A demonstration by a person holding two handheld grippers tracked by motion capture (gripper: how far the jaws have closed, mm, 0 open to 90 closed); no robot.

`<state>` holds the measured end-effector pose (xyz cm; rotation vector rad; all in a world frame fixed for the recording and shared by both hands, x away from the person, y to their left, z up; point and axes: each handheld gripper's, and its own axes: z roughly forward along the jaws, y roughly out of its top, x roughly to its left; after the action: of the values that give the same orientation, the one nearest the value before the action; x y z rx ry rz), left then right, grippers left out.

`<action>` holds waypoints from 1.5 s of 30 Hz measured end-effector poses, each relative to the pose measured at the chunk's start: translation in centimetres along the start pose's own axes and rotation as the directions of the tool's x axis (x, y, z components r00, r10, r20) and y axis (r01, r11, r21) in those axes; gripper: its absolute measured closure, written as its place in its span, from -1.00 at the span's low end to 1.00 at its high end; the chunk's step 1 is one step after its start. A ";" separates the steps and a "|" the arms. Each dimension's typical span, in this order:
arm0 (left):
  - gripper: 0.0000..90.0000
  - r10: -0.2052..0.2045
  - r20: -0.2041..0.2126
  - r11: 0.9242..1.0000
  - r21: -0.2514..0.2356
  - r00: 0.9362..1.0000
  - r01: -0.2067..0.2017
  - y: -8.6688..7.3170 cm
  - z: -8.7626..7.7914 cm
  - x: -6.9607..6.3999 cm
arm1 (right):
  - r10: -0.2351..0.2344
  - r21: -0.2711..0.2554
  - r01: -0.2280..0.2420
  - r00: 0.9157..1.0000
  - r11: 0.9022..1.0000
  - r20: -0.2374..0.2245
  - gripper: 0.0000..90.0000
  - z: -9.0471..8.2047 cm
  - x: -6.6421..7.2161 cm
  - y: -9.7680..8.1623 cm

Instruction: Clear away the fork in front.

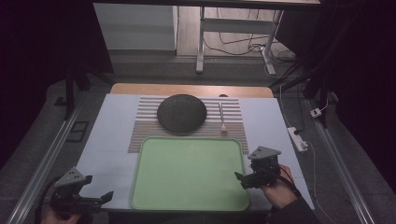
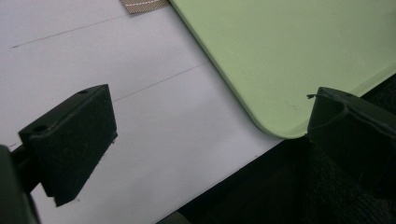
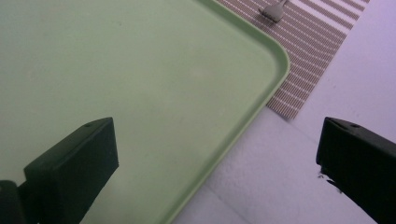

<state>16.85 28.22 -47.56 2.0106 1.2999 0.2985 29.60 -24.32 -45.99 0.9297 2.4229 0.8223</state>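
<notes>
A pale green tray (image 1: pixel 140 158) lies empty at the front middle of the white table; its corners appear in the left gripper view (image 2: pixel 243 84) and the right gripper view (image 3: pixel 261 51). Behind it, a dark round plate (image 1: pixel 181 112) and a fork (image 1: pixel 222 118) rest on a striped placemat (image 1: pixel 233 130); the fork's tines (image 3: pixel 273 10) peek into the right gripper view. My left gripper (image 1: pixel 103 198) hovers open at the front left, beside the tray's near left corner. My right gripper (image 1: pixel 241 179) stands open over the tray's right edge. Neither holds anything.
The white table (image 1: pixel 107 135) ends in a wooden strip at the back. A power strip (image 1: pixel 297 138) and cables lie on the floor to the right. A metal rail (image 1: pixel 42 158) runs along the left side. A desk frame stands behind.
</notes>
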 end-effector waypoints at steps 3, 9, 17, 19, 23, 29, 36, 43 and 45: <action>-0.96 0.000 0.000 1.000 0.001 1.000 0.000 0.0 0.0 0.0 | -0.018 0.008 0.018 1.000 1.000 0.006 -1.00 0.4 -0.1 0.5; -0.96 -0.003 -0.001 1.000 0.002 1.000 0.003 0.0 0.0 0.0 | -0.037 0.024 0.036 0.998 0.999 0.048 -1.00 1.9 -0.5 1.4; -0.96 -0.008 0.000 1.000 0.003 1.000 0.008 0.0 0.0 0.1 | -0.063 0.043 0.060 0.995 0.997 0.076 -1.00 3.2 -1.3 2.4; -0.96 -0.009 0.000 1.000 0.004 1.000 0.009 0.0 0.0 0.1 | -0.072 0.045 0.069 0.994 0.997 0.077 -1.00 3.6 -1.4 2.7; -0.96 -0.009 0.001 1.000 0.005 1.000 0.009 0.0 0.0 0.1 | -0.088 0.053 0.084 0.992 0.995 0.087 -1.00 4.1 -1.6 3.3; -0.96 -0.008 0.001 1.000 0.007 1.000 0.008 0.0 0.1 0.0 | -0.120 0.061 0.113 0.984 0.992 0.128 -1.00 5.1 -2.2 4.2; -0.96 -0.004 -0.001 1.000 0.013 1.000 0.004 0.0 0.1 0.0 | -0.141 0.075 0.131 0.978 0.989 0.153 -1.00 6.3 -3.0 5.2; -0.96 -0.005 0.001 1.000 0.015 1.000 0.005 0.0 0.1 0.0 | -0.172 0.097 0.157 0.970 0.983 0.174 -1.00 7.7 -3.7 6.5; -0.96 -0.005 0.001 1.000 0.015 1.000 0.005 0.0 0.1 0.0 | -0.189 0.115 0.170 0.965 0.979 0.182 -1.00 8.2 -3.9 6.8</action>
<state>16.96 28.19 -47.63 2.0195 1.3102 0.2856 40.05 -19.87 -46.96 0.7714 2.3532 0.5273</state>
